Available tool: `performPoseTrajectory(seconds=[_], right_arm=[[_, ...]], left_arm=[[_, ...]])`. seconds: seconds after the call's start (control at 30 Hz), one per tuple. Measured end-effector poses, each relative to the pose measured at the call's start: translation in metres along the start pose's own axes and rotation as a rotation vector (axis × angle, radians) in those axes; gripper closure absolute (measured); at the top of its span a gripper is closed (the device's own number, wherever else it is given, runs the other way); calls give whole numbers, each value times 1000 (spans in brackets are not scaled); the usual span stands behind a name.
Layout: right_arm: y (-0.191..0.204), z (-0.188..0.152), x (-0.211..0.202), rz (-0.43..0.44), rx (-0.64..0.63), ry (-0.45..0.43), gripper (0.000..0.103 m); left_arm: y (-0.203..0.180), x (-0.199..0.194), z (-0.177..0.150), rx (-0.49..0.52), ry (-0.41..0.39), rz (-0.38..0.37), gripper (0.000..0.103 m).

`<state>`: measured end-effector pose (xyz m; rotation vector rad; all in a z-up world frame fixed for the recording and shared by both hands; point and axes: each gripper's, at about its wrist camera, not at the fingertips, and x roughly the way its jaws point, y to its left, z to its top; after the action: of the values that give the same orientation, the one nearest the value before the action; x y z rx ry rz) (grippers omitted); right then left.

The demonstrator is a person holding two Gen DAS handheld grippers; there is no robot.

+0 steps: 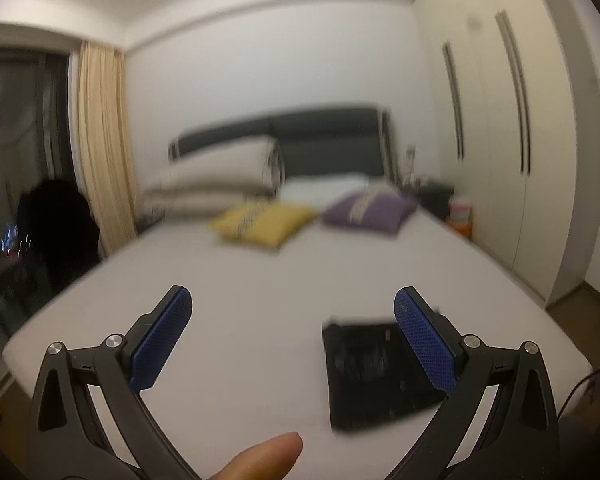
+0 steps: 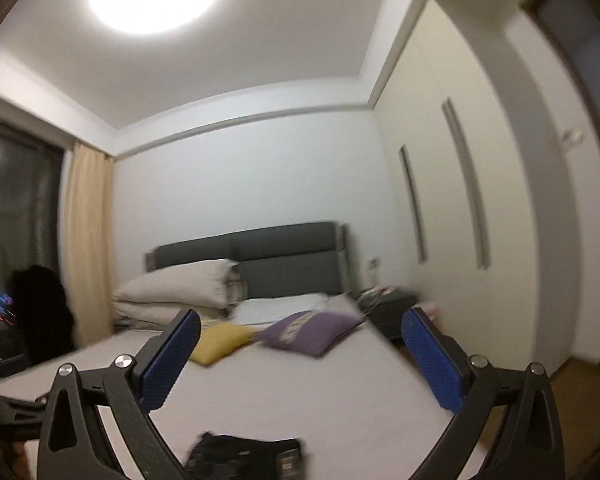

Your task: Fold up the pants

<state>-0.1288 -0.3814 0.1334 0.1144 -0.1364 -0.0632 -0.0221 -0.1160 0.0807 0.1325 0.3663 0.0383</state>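
Note:
The black pants [image 1: 374,376] lie folded into a compact rectangle on the white bed sheet [image 1: 260,288] near the foot of the bed. My left gripper [image 1: 292,340] is open and empty, held above the bed with the pants beside its right finger. In the right wrist view the pants [image 2: 240,456] show at the bottom edge, blurred. My right gripper [image 2: 300,360] is open and empty, raised above the bed and pointing toward the headboard.
A yellow cushion [image 1: 264,222] and a purple cushion [image 1: 370,210] lie mid-bed, with stacked pillows [image 1: 220,176] against the grey headboard [image 1: 324,136]. White wardrobes [image 1: 500,140] stand at the right. A curtain [image 1: 104,148] and dark window are at the left. A thumb [image 1: 268,456] shows low in the left wrist view.

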Motion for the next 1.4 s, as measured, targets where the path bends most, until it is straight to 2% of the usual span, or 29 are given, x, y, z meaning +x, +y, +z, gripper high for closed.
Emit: performPoseTrajectory(seconds=[0.07,0.1,0.23,0.33,0.43,0.47,0.7,1.07,1.4], right_arm=[[7,-1,1,-27,-50,46,0],[9,-3,2,-22,-60,86,0],[7,-31,25,-32,-20,292,0],[1,-60,49,-61,48,507,0],[0,-82,62,-70,124,648,0],[1,-88,58,-77,124,671,0],[28,-106,60,-46,52,725,0],[48,-128,67,-3,23,801,0],[52,-135,69,10,23,837,0]], left_arm=[[-5,11,-10,-13,85,-16,0],[-9,19,-21,-21,152,-25,0],[-21,39,-51,-39,323,-44,0],[-30,54,-67,-36,382,-47,0],[-35,67,-77,-40,413,-46,0],[-37,69,-82,-42,424,-49,0],[-39,103,-96,-52,474,-61,0],[-36,110,-105,-59,506,-58,0],[-39,117,-111,-57,521,-63,0]])
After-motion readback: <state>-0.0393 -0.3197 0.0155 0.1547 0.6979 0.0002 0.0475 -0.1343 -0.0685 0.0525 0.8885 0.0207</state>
